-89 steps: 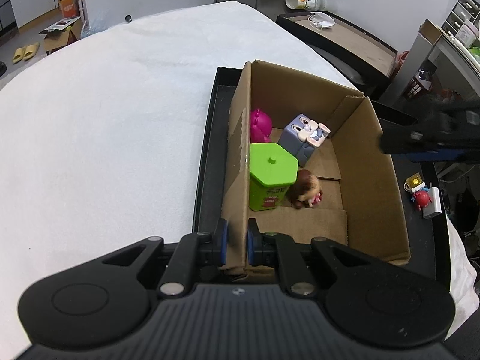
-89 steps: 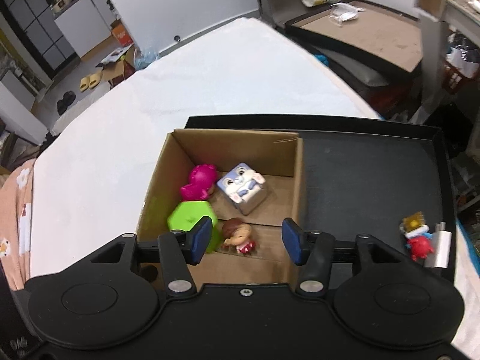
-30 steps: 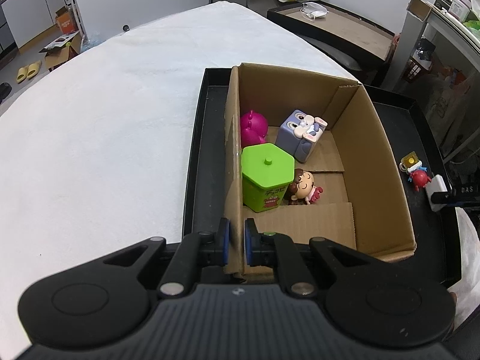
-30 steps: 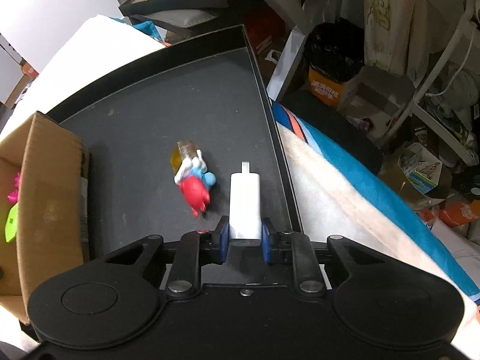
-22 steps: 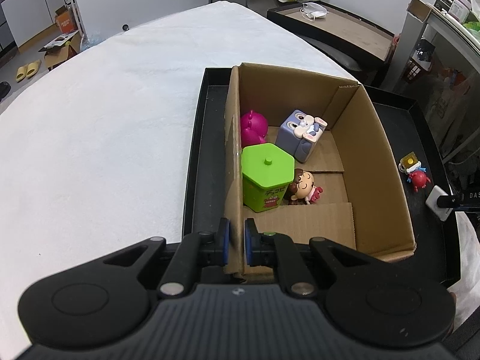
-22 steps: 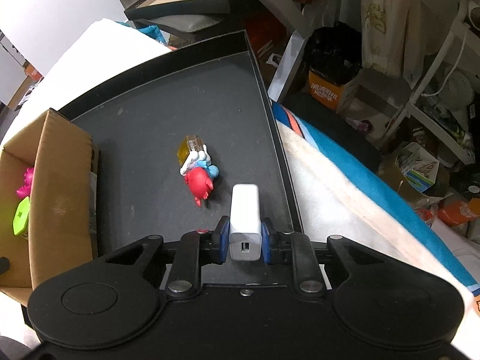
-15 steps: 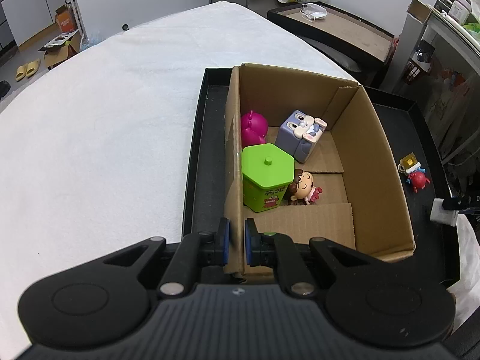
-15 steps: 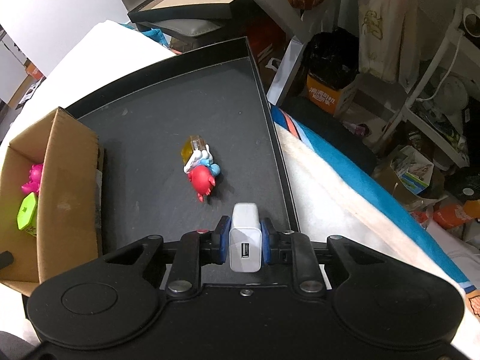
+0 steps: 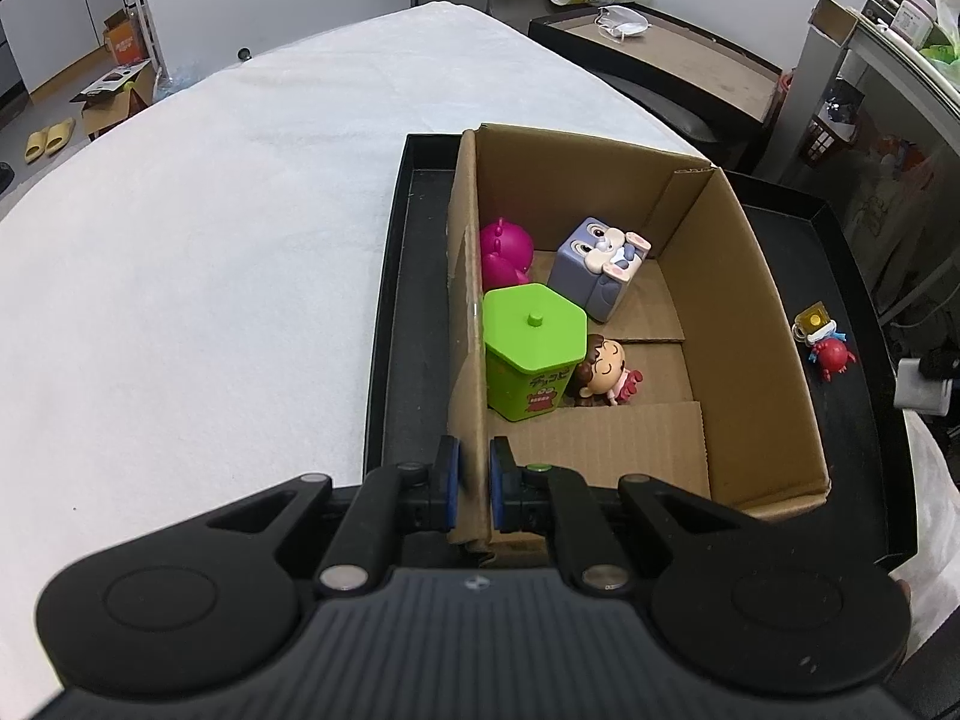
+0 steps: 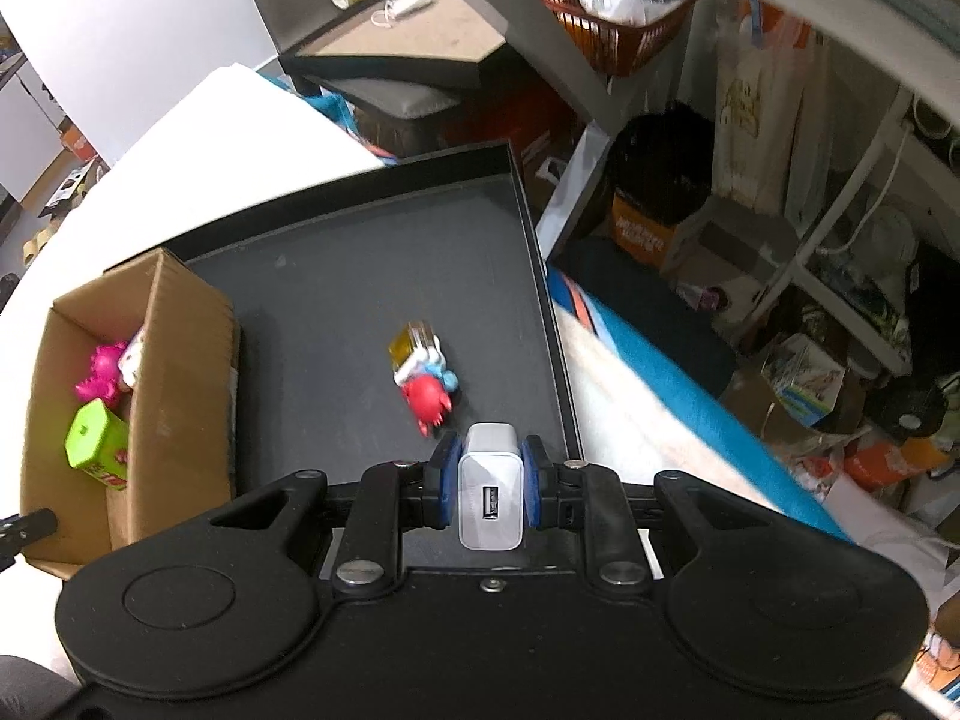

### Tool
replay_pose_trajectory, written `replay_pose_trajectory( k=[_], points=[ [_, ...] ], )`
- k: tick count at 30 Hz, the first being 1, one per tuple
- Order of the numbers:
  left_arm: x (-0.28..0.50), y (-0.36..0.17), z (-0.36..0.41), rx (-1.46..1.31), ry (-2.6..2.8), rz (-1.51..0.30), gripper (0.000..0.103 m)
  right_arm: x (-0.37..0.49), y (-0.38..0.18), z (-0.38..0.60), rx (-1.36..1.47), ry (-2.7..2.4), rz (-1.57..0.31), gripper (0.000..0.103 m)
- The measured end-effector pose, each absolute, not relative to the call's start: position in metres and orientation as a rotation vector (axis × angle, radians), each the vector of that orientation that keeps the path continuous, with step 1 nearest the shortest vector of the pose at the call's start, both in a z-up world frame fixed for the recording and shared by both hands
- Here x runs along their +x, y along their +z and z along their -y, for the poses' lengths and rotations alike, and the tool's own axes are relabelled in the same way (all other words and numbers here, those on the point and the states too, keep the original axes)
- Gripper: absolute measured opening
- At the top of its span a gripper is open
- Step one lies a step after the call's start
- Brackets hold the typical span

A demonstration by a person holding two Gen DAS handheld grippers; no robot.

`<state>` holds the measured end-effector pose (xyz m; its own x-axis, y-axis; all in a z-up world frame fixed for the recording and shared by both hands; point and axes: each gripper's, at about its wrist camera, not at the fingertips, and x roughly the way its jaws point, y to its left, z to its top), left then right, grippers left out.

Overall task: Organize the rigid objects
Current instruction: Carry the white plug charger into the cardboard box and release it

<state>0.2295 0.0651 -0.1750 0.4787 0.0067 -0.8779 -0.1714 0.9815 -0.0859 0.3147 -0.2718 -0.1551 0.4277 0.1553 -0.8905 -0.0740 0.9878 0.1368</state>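
Note:
My right gripper (image 10: 489,483) is shut on a white USB charger (image 10: 489,492) and holds it lifted above the near right corner of the black tray (image 10: 360,276). Just ahead of it, a red crab figure with a yellow tag (image 10: 423,384) lies on the tray. My left gripper (image 9: 470,489) is shut on the near left wall of the cardboard box (image 9: 465,360). Inside the box sit a green hexagonal container (image 9: 534,348), a small doll (image 9: 603,375), a grey rabbit cube (image 9: 600,267) and a magenta toy (image 9: 504,252). In the left wrist view the charger (image 9: 918,390) shows at the far right.
The tray rests on a white-covered table (image 9: 210,240). To the right of the tray the table drops off to a floor crowded with bags, boxes and a red basket (image 10: 624,18). A dark side table (image 9: 660,54) with a cup stands behind.
The right gripper has risen with the charger, which has come up off the tray and tipped its USB end toward the camera. The left gripper and the box have kept still.

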Motion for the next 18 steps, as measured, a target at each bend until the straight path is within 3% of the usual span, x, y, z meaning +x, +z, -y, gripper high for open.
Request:
replay_pose_trajectory(
  k=[18],
  points=[
    [0.226, -0.177, -0.075, -0.219, 0.078, -1.05, 0.01, 0.319, -0.106, 0.234, -0.005, 0.166, -1.042, 0.021]
  ],
)
